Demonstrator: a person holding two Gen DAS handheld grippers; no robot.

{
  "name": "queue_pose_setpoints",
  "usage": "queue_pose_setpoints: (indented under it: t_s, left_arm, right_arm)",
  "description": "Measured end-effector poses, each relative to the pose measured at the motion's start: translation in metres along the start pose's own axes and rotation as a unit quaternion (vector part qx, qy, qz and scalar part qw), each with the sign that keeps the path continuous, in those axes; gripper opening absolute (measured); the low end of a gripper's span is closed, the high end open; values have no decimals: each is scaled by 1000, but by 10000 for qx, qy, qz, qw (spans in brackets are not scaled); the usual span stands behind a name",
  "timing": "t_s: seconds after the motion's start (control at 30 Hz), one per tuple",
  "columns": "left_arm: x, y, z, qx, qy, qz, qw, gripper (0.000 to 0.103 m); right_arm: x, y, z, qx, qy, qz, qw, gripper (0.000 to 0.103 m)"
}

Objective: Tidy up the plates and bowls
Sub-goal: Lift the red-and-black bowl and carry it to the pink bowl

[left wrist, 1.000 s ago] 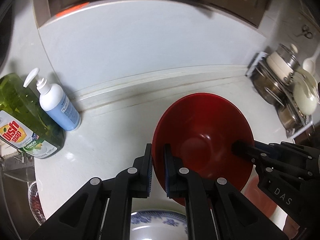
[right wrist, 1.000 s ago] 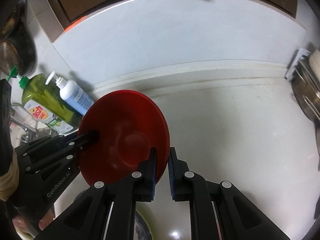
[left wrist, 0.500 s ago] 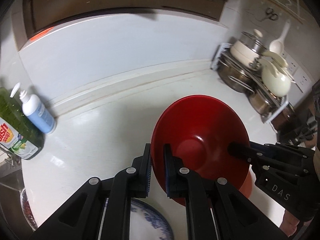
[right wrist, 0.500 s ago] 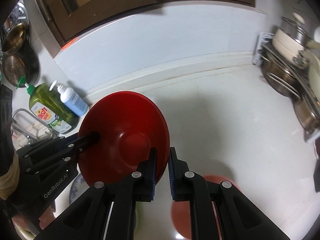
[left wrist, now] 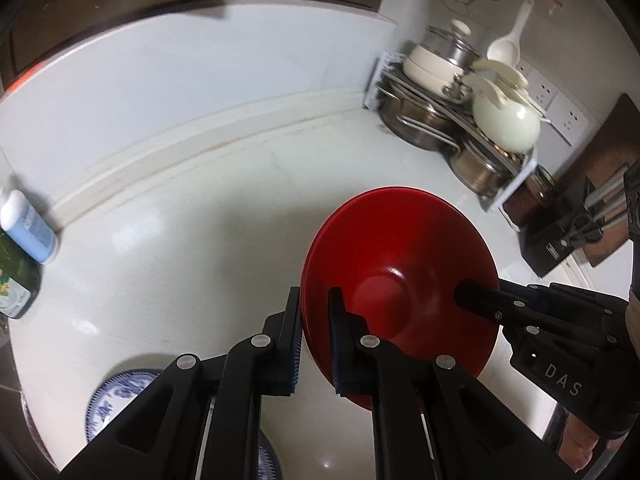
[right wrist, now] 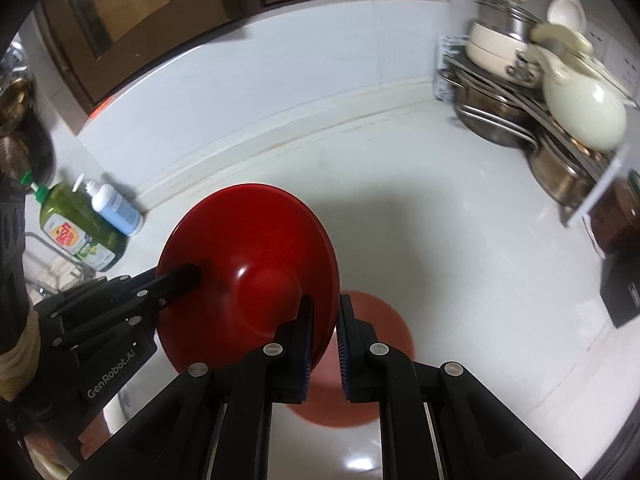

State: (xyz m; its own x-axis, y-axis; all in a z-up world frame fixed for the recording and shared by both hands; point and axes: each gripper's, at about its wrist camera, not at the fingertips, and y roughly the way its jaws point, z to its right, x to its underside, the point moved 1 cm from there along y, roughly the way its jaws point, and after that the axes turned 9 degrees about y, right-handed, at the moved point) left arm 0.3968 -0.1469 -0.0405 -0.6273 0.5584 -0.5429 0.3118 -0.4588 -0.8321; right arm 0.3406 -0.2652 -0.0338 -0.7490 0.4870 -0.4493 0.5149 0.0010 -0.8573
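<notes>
A red bowl (left wrist: 400, 248) hangs tilted above the white counter, held at two opposite points of its rim. My left gripper (left wrist: 314, 304) is shut on its left rim, one finger inside and one outside. On the far rim my right gripper (left wrist: 480, 300) is shut too. In the right wrist view the same bowl (right wrist: 248, 232) sits between my right gripper (right wrist: 324, 312) and the left gripper (right wrist: 180, 276). Under it a second red dish (right wrist: 390, 326) lies on the counter. A blue-patterned white plate (left wrist: 116, 396) lies at the lower left.
A rack of steel pots, cream lids and a ladle (left wrist: 460, 120) fills the right corner, with a black box (left wrist: 552, 240) in front of it. A green dish-soap bottle (right wrist: 76, 232) and a blue pump bottle (right wrist: 116, 208) stand at the left by the wall.
Both grippers have carried the red bowl to the right along the counter. The soap bottles slid left in view, the pot rack came in, and the red dish below appeared.
</notes>
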Motion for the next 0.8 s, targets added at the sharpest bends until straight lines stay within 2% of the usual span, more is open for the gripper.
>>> queue_pose_setpoints:
  t_s: [0.43, 0.8]
  left_arm:
    - [24, 34, 25, 210, 69, -560, 9982, 13]
    - [36, 57, 28, 195, 33, -888, 9959, 13]
  right_arm:
    - [26, 16, 40, 209, 300, -396, 9985, 13]
    - [36, 34, 47, 392, 197, -587, 9973, 14]
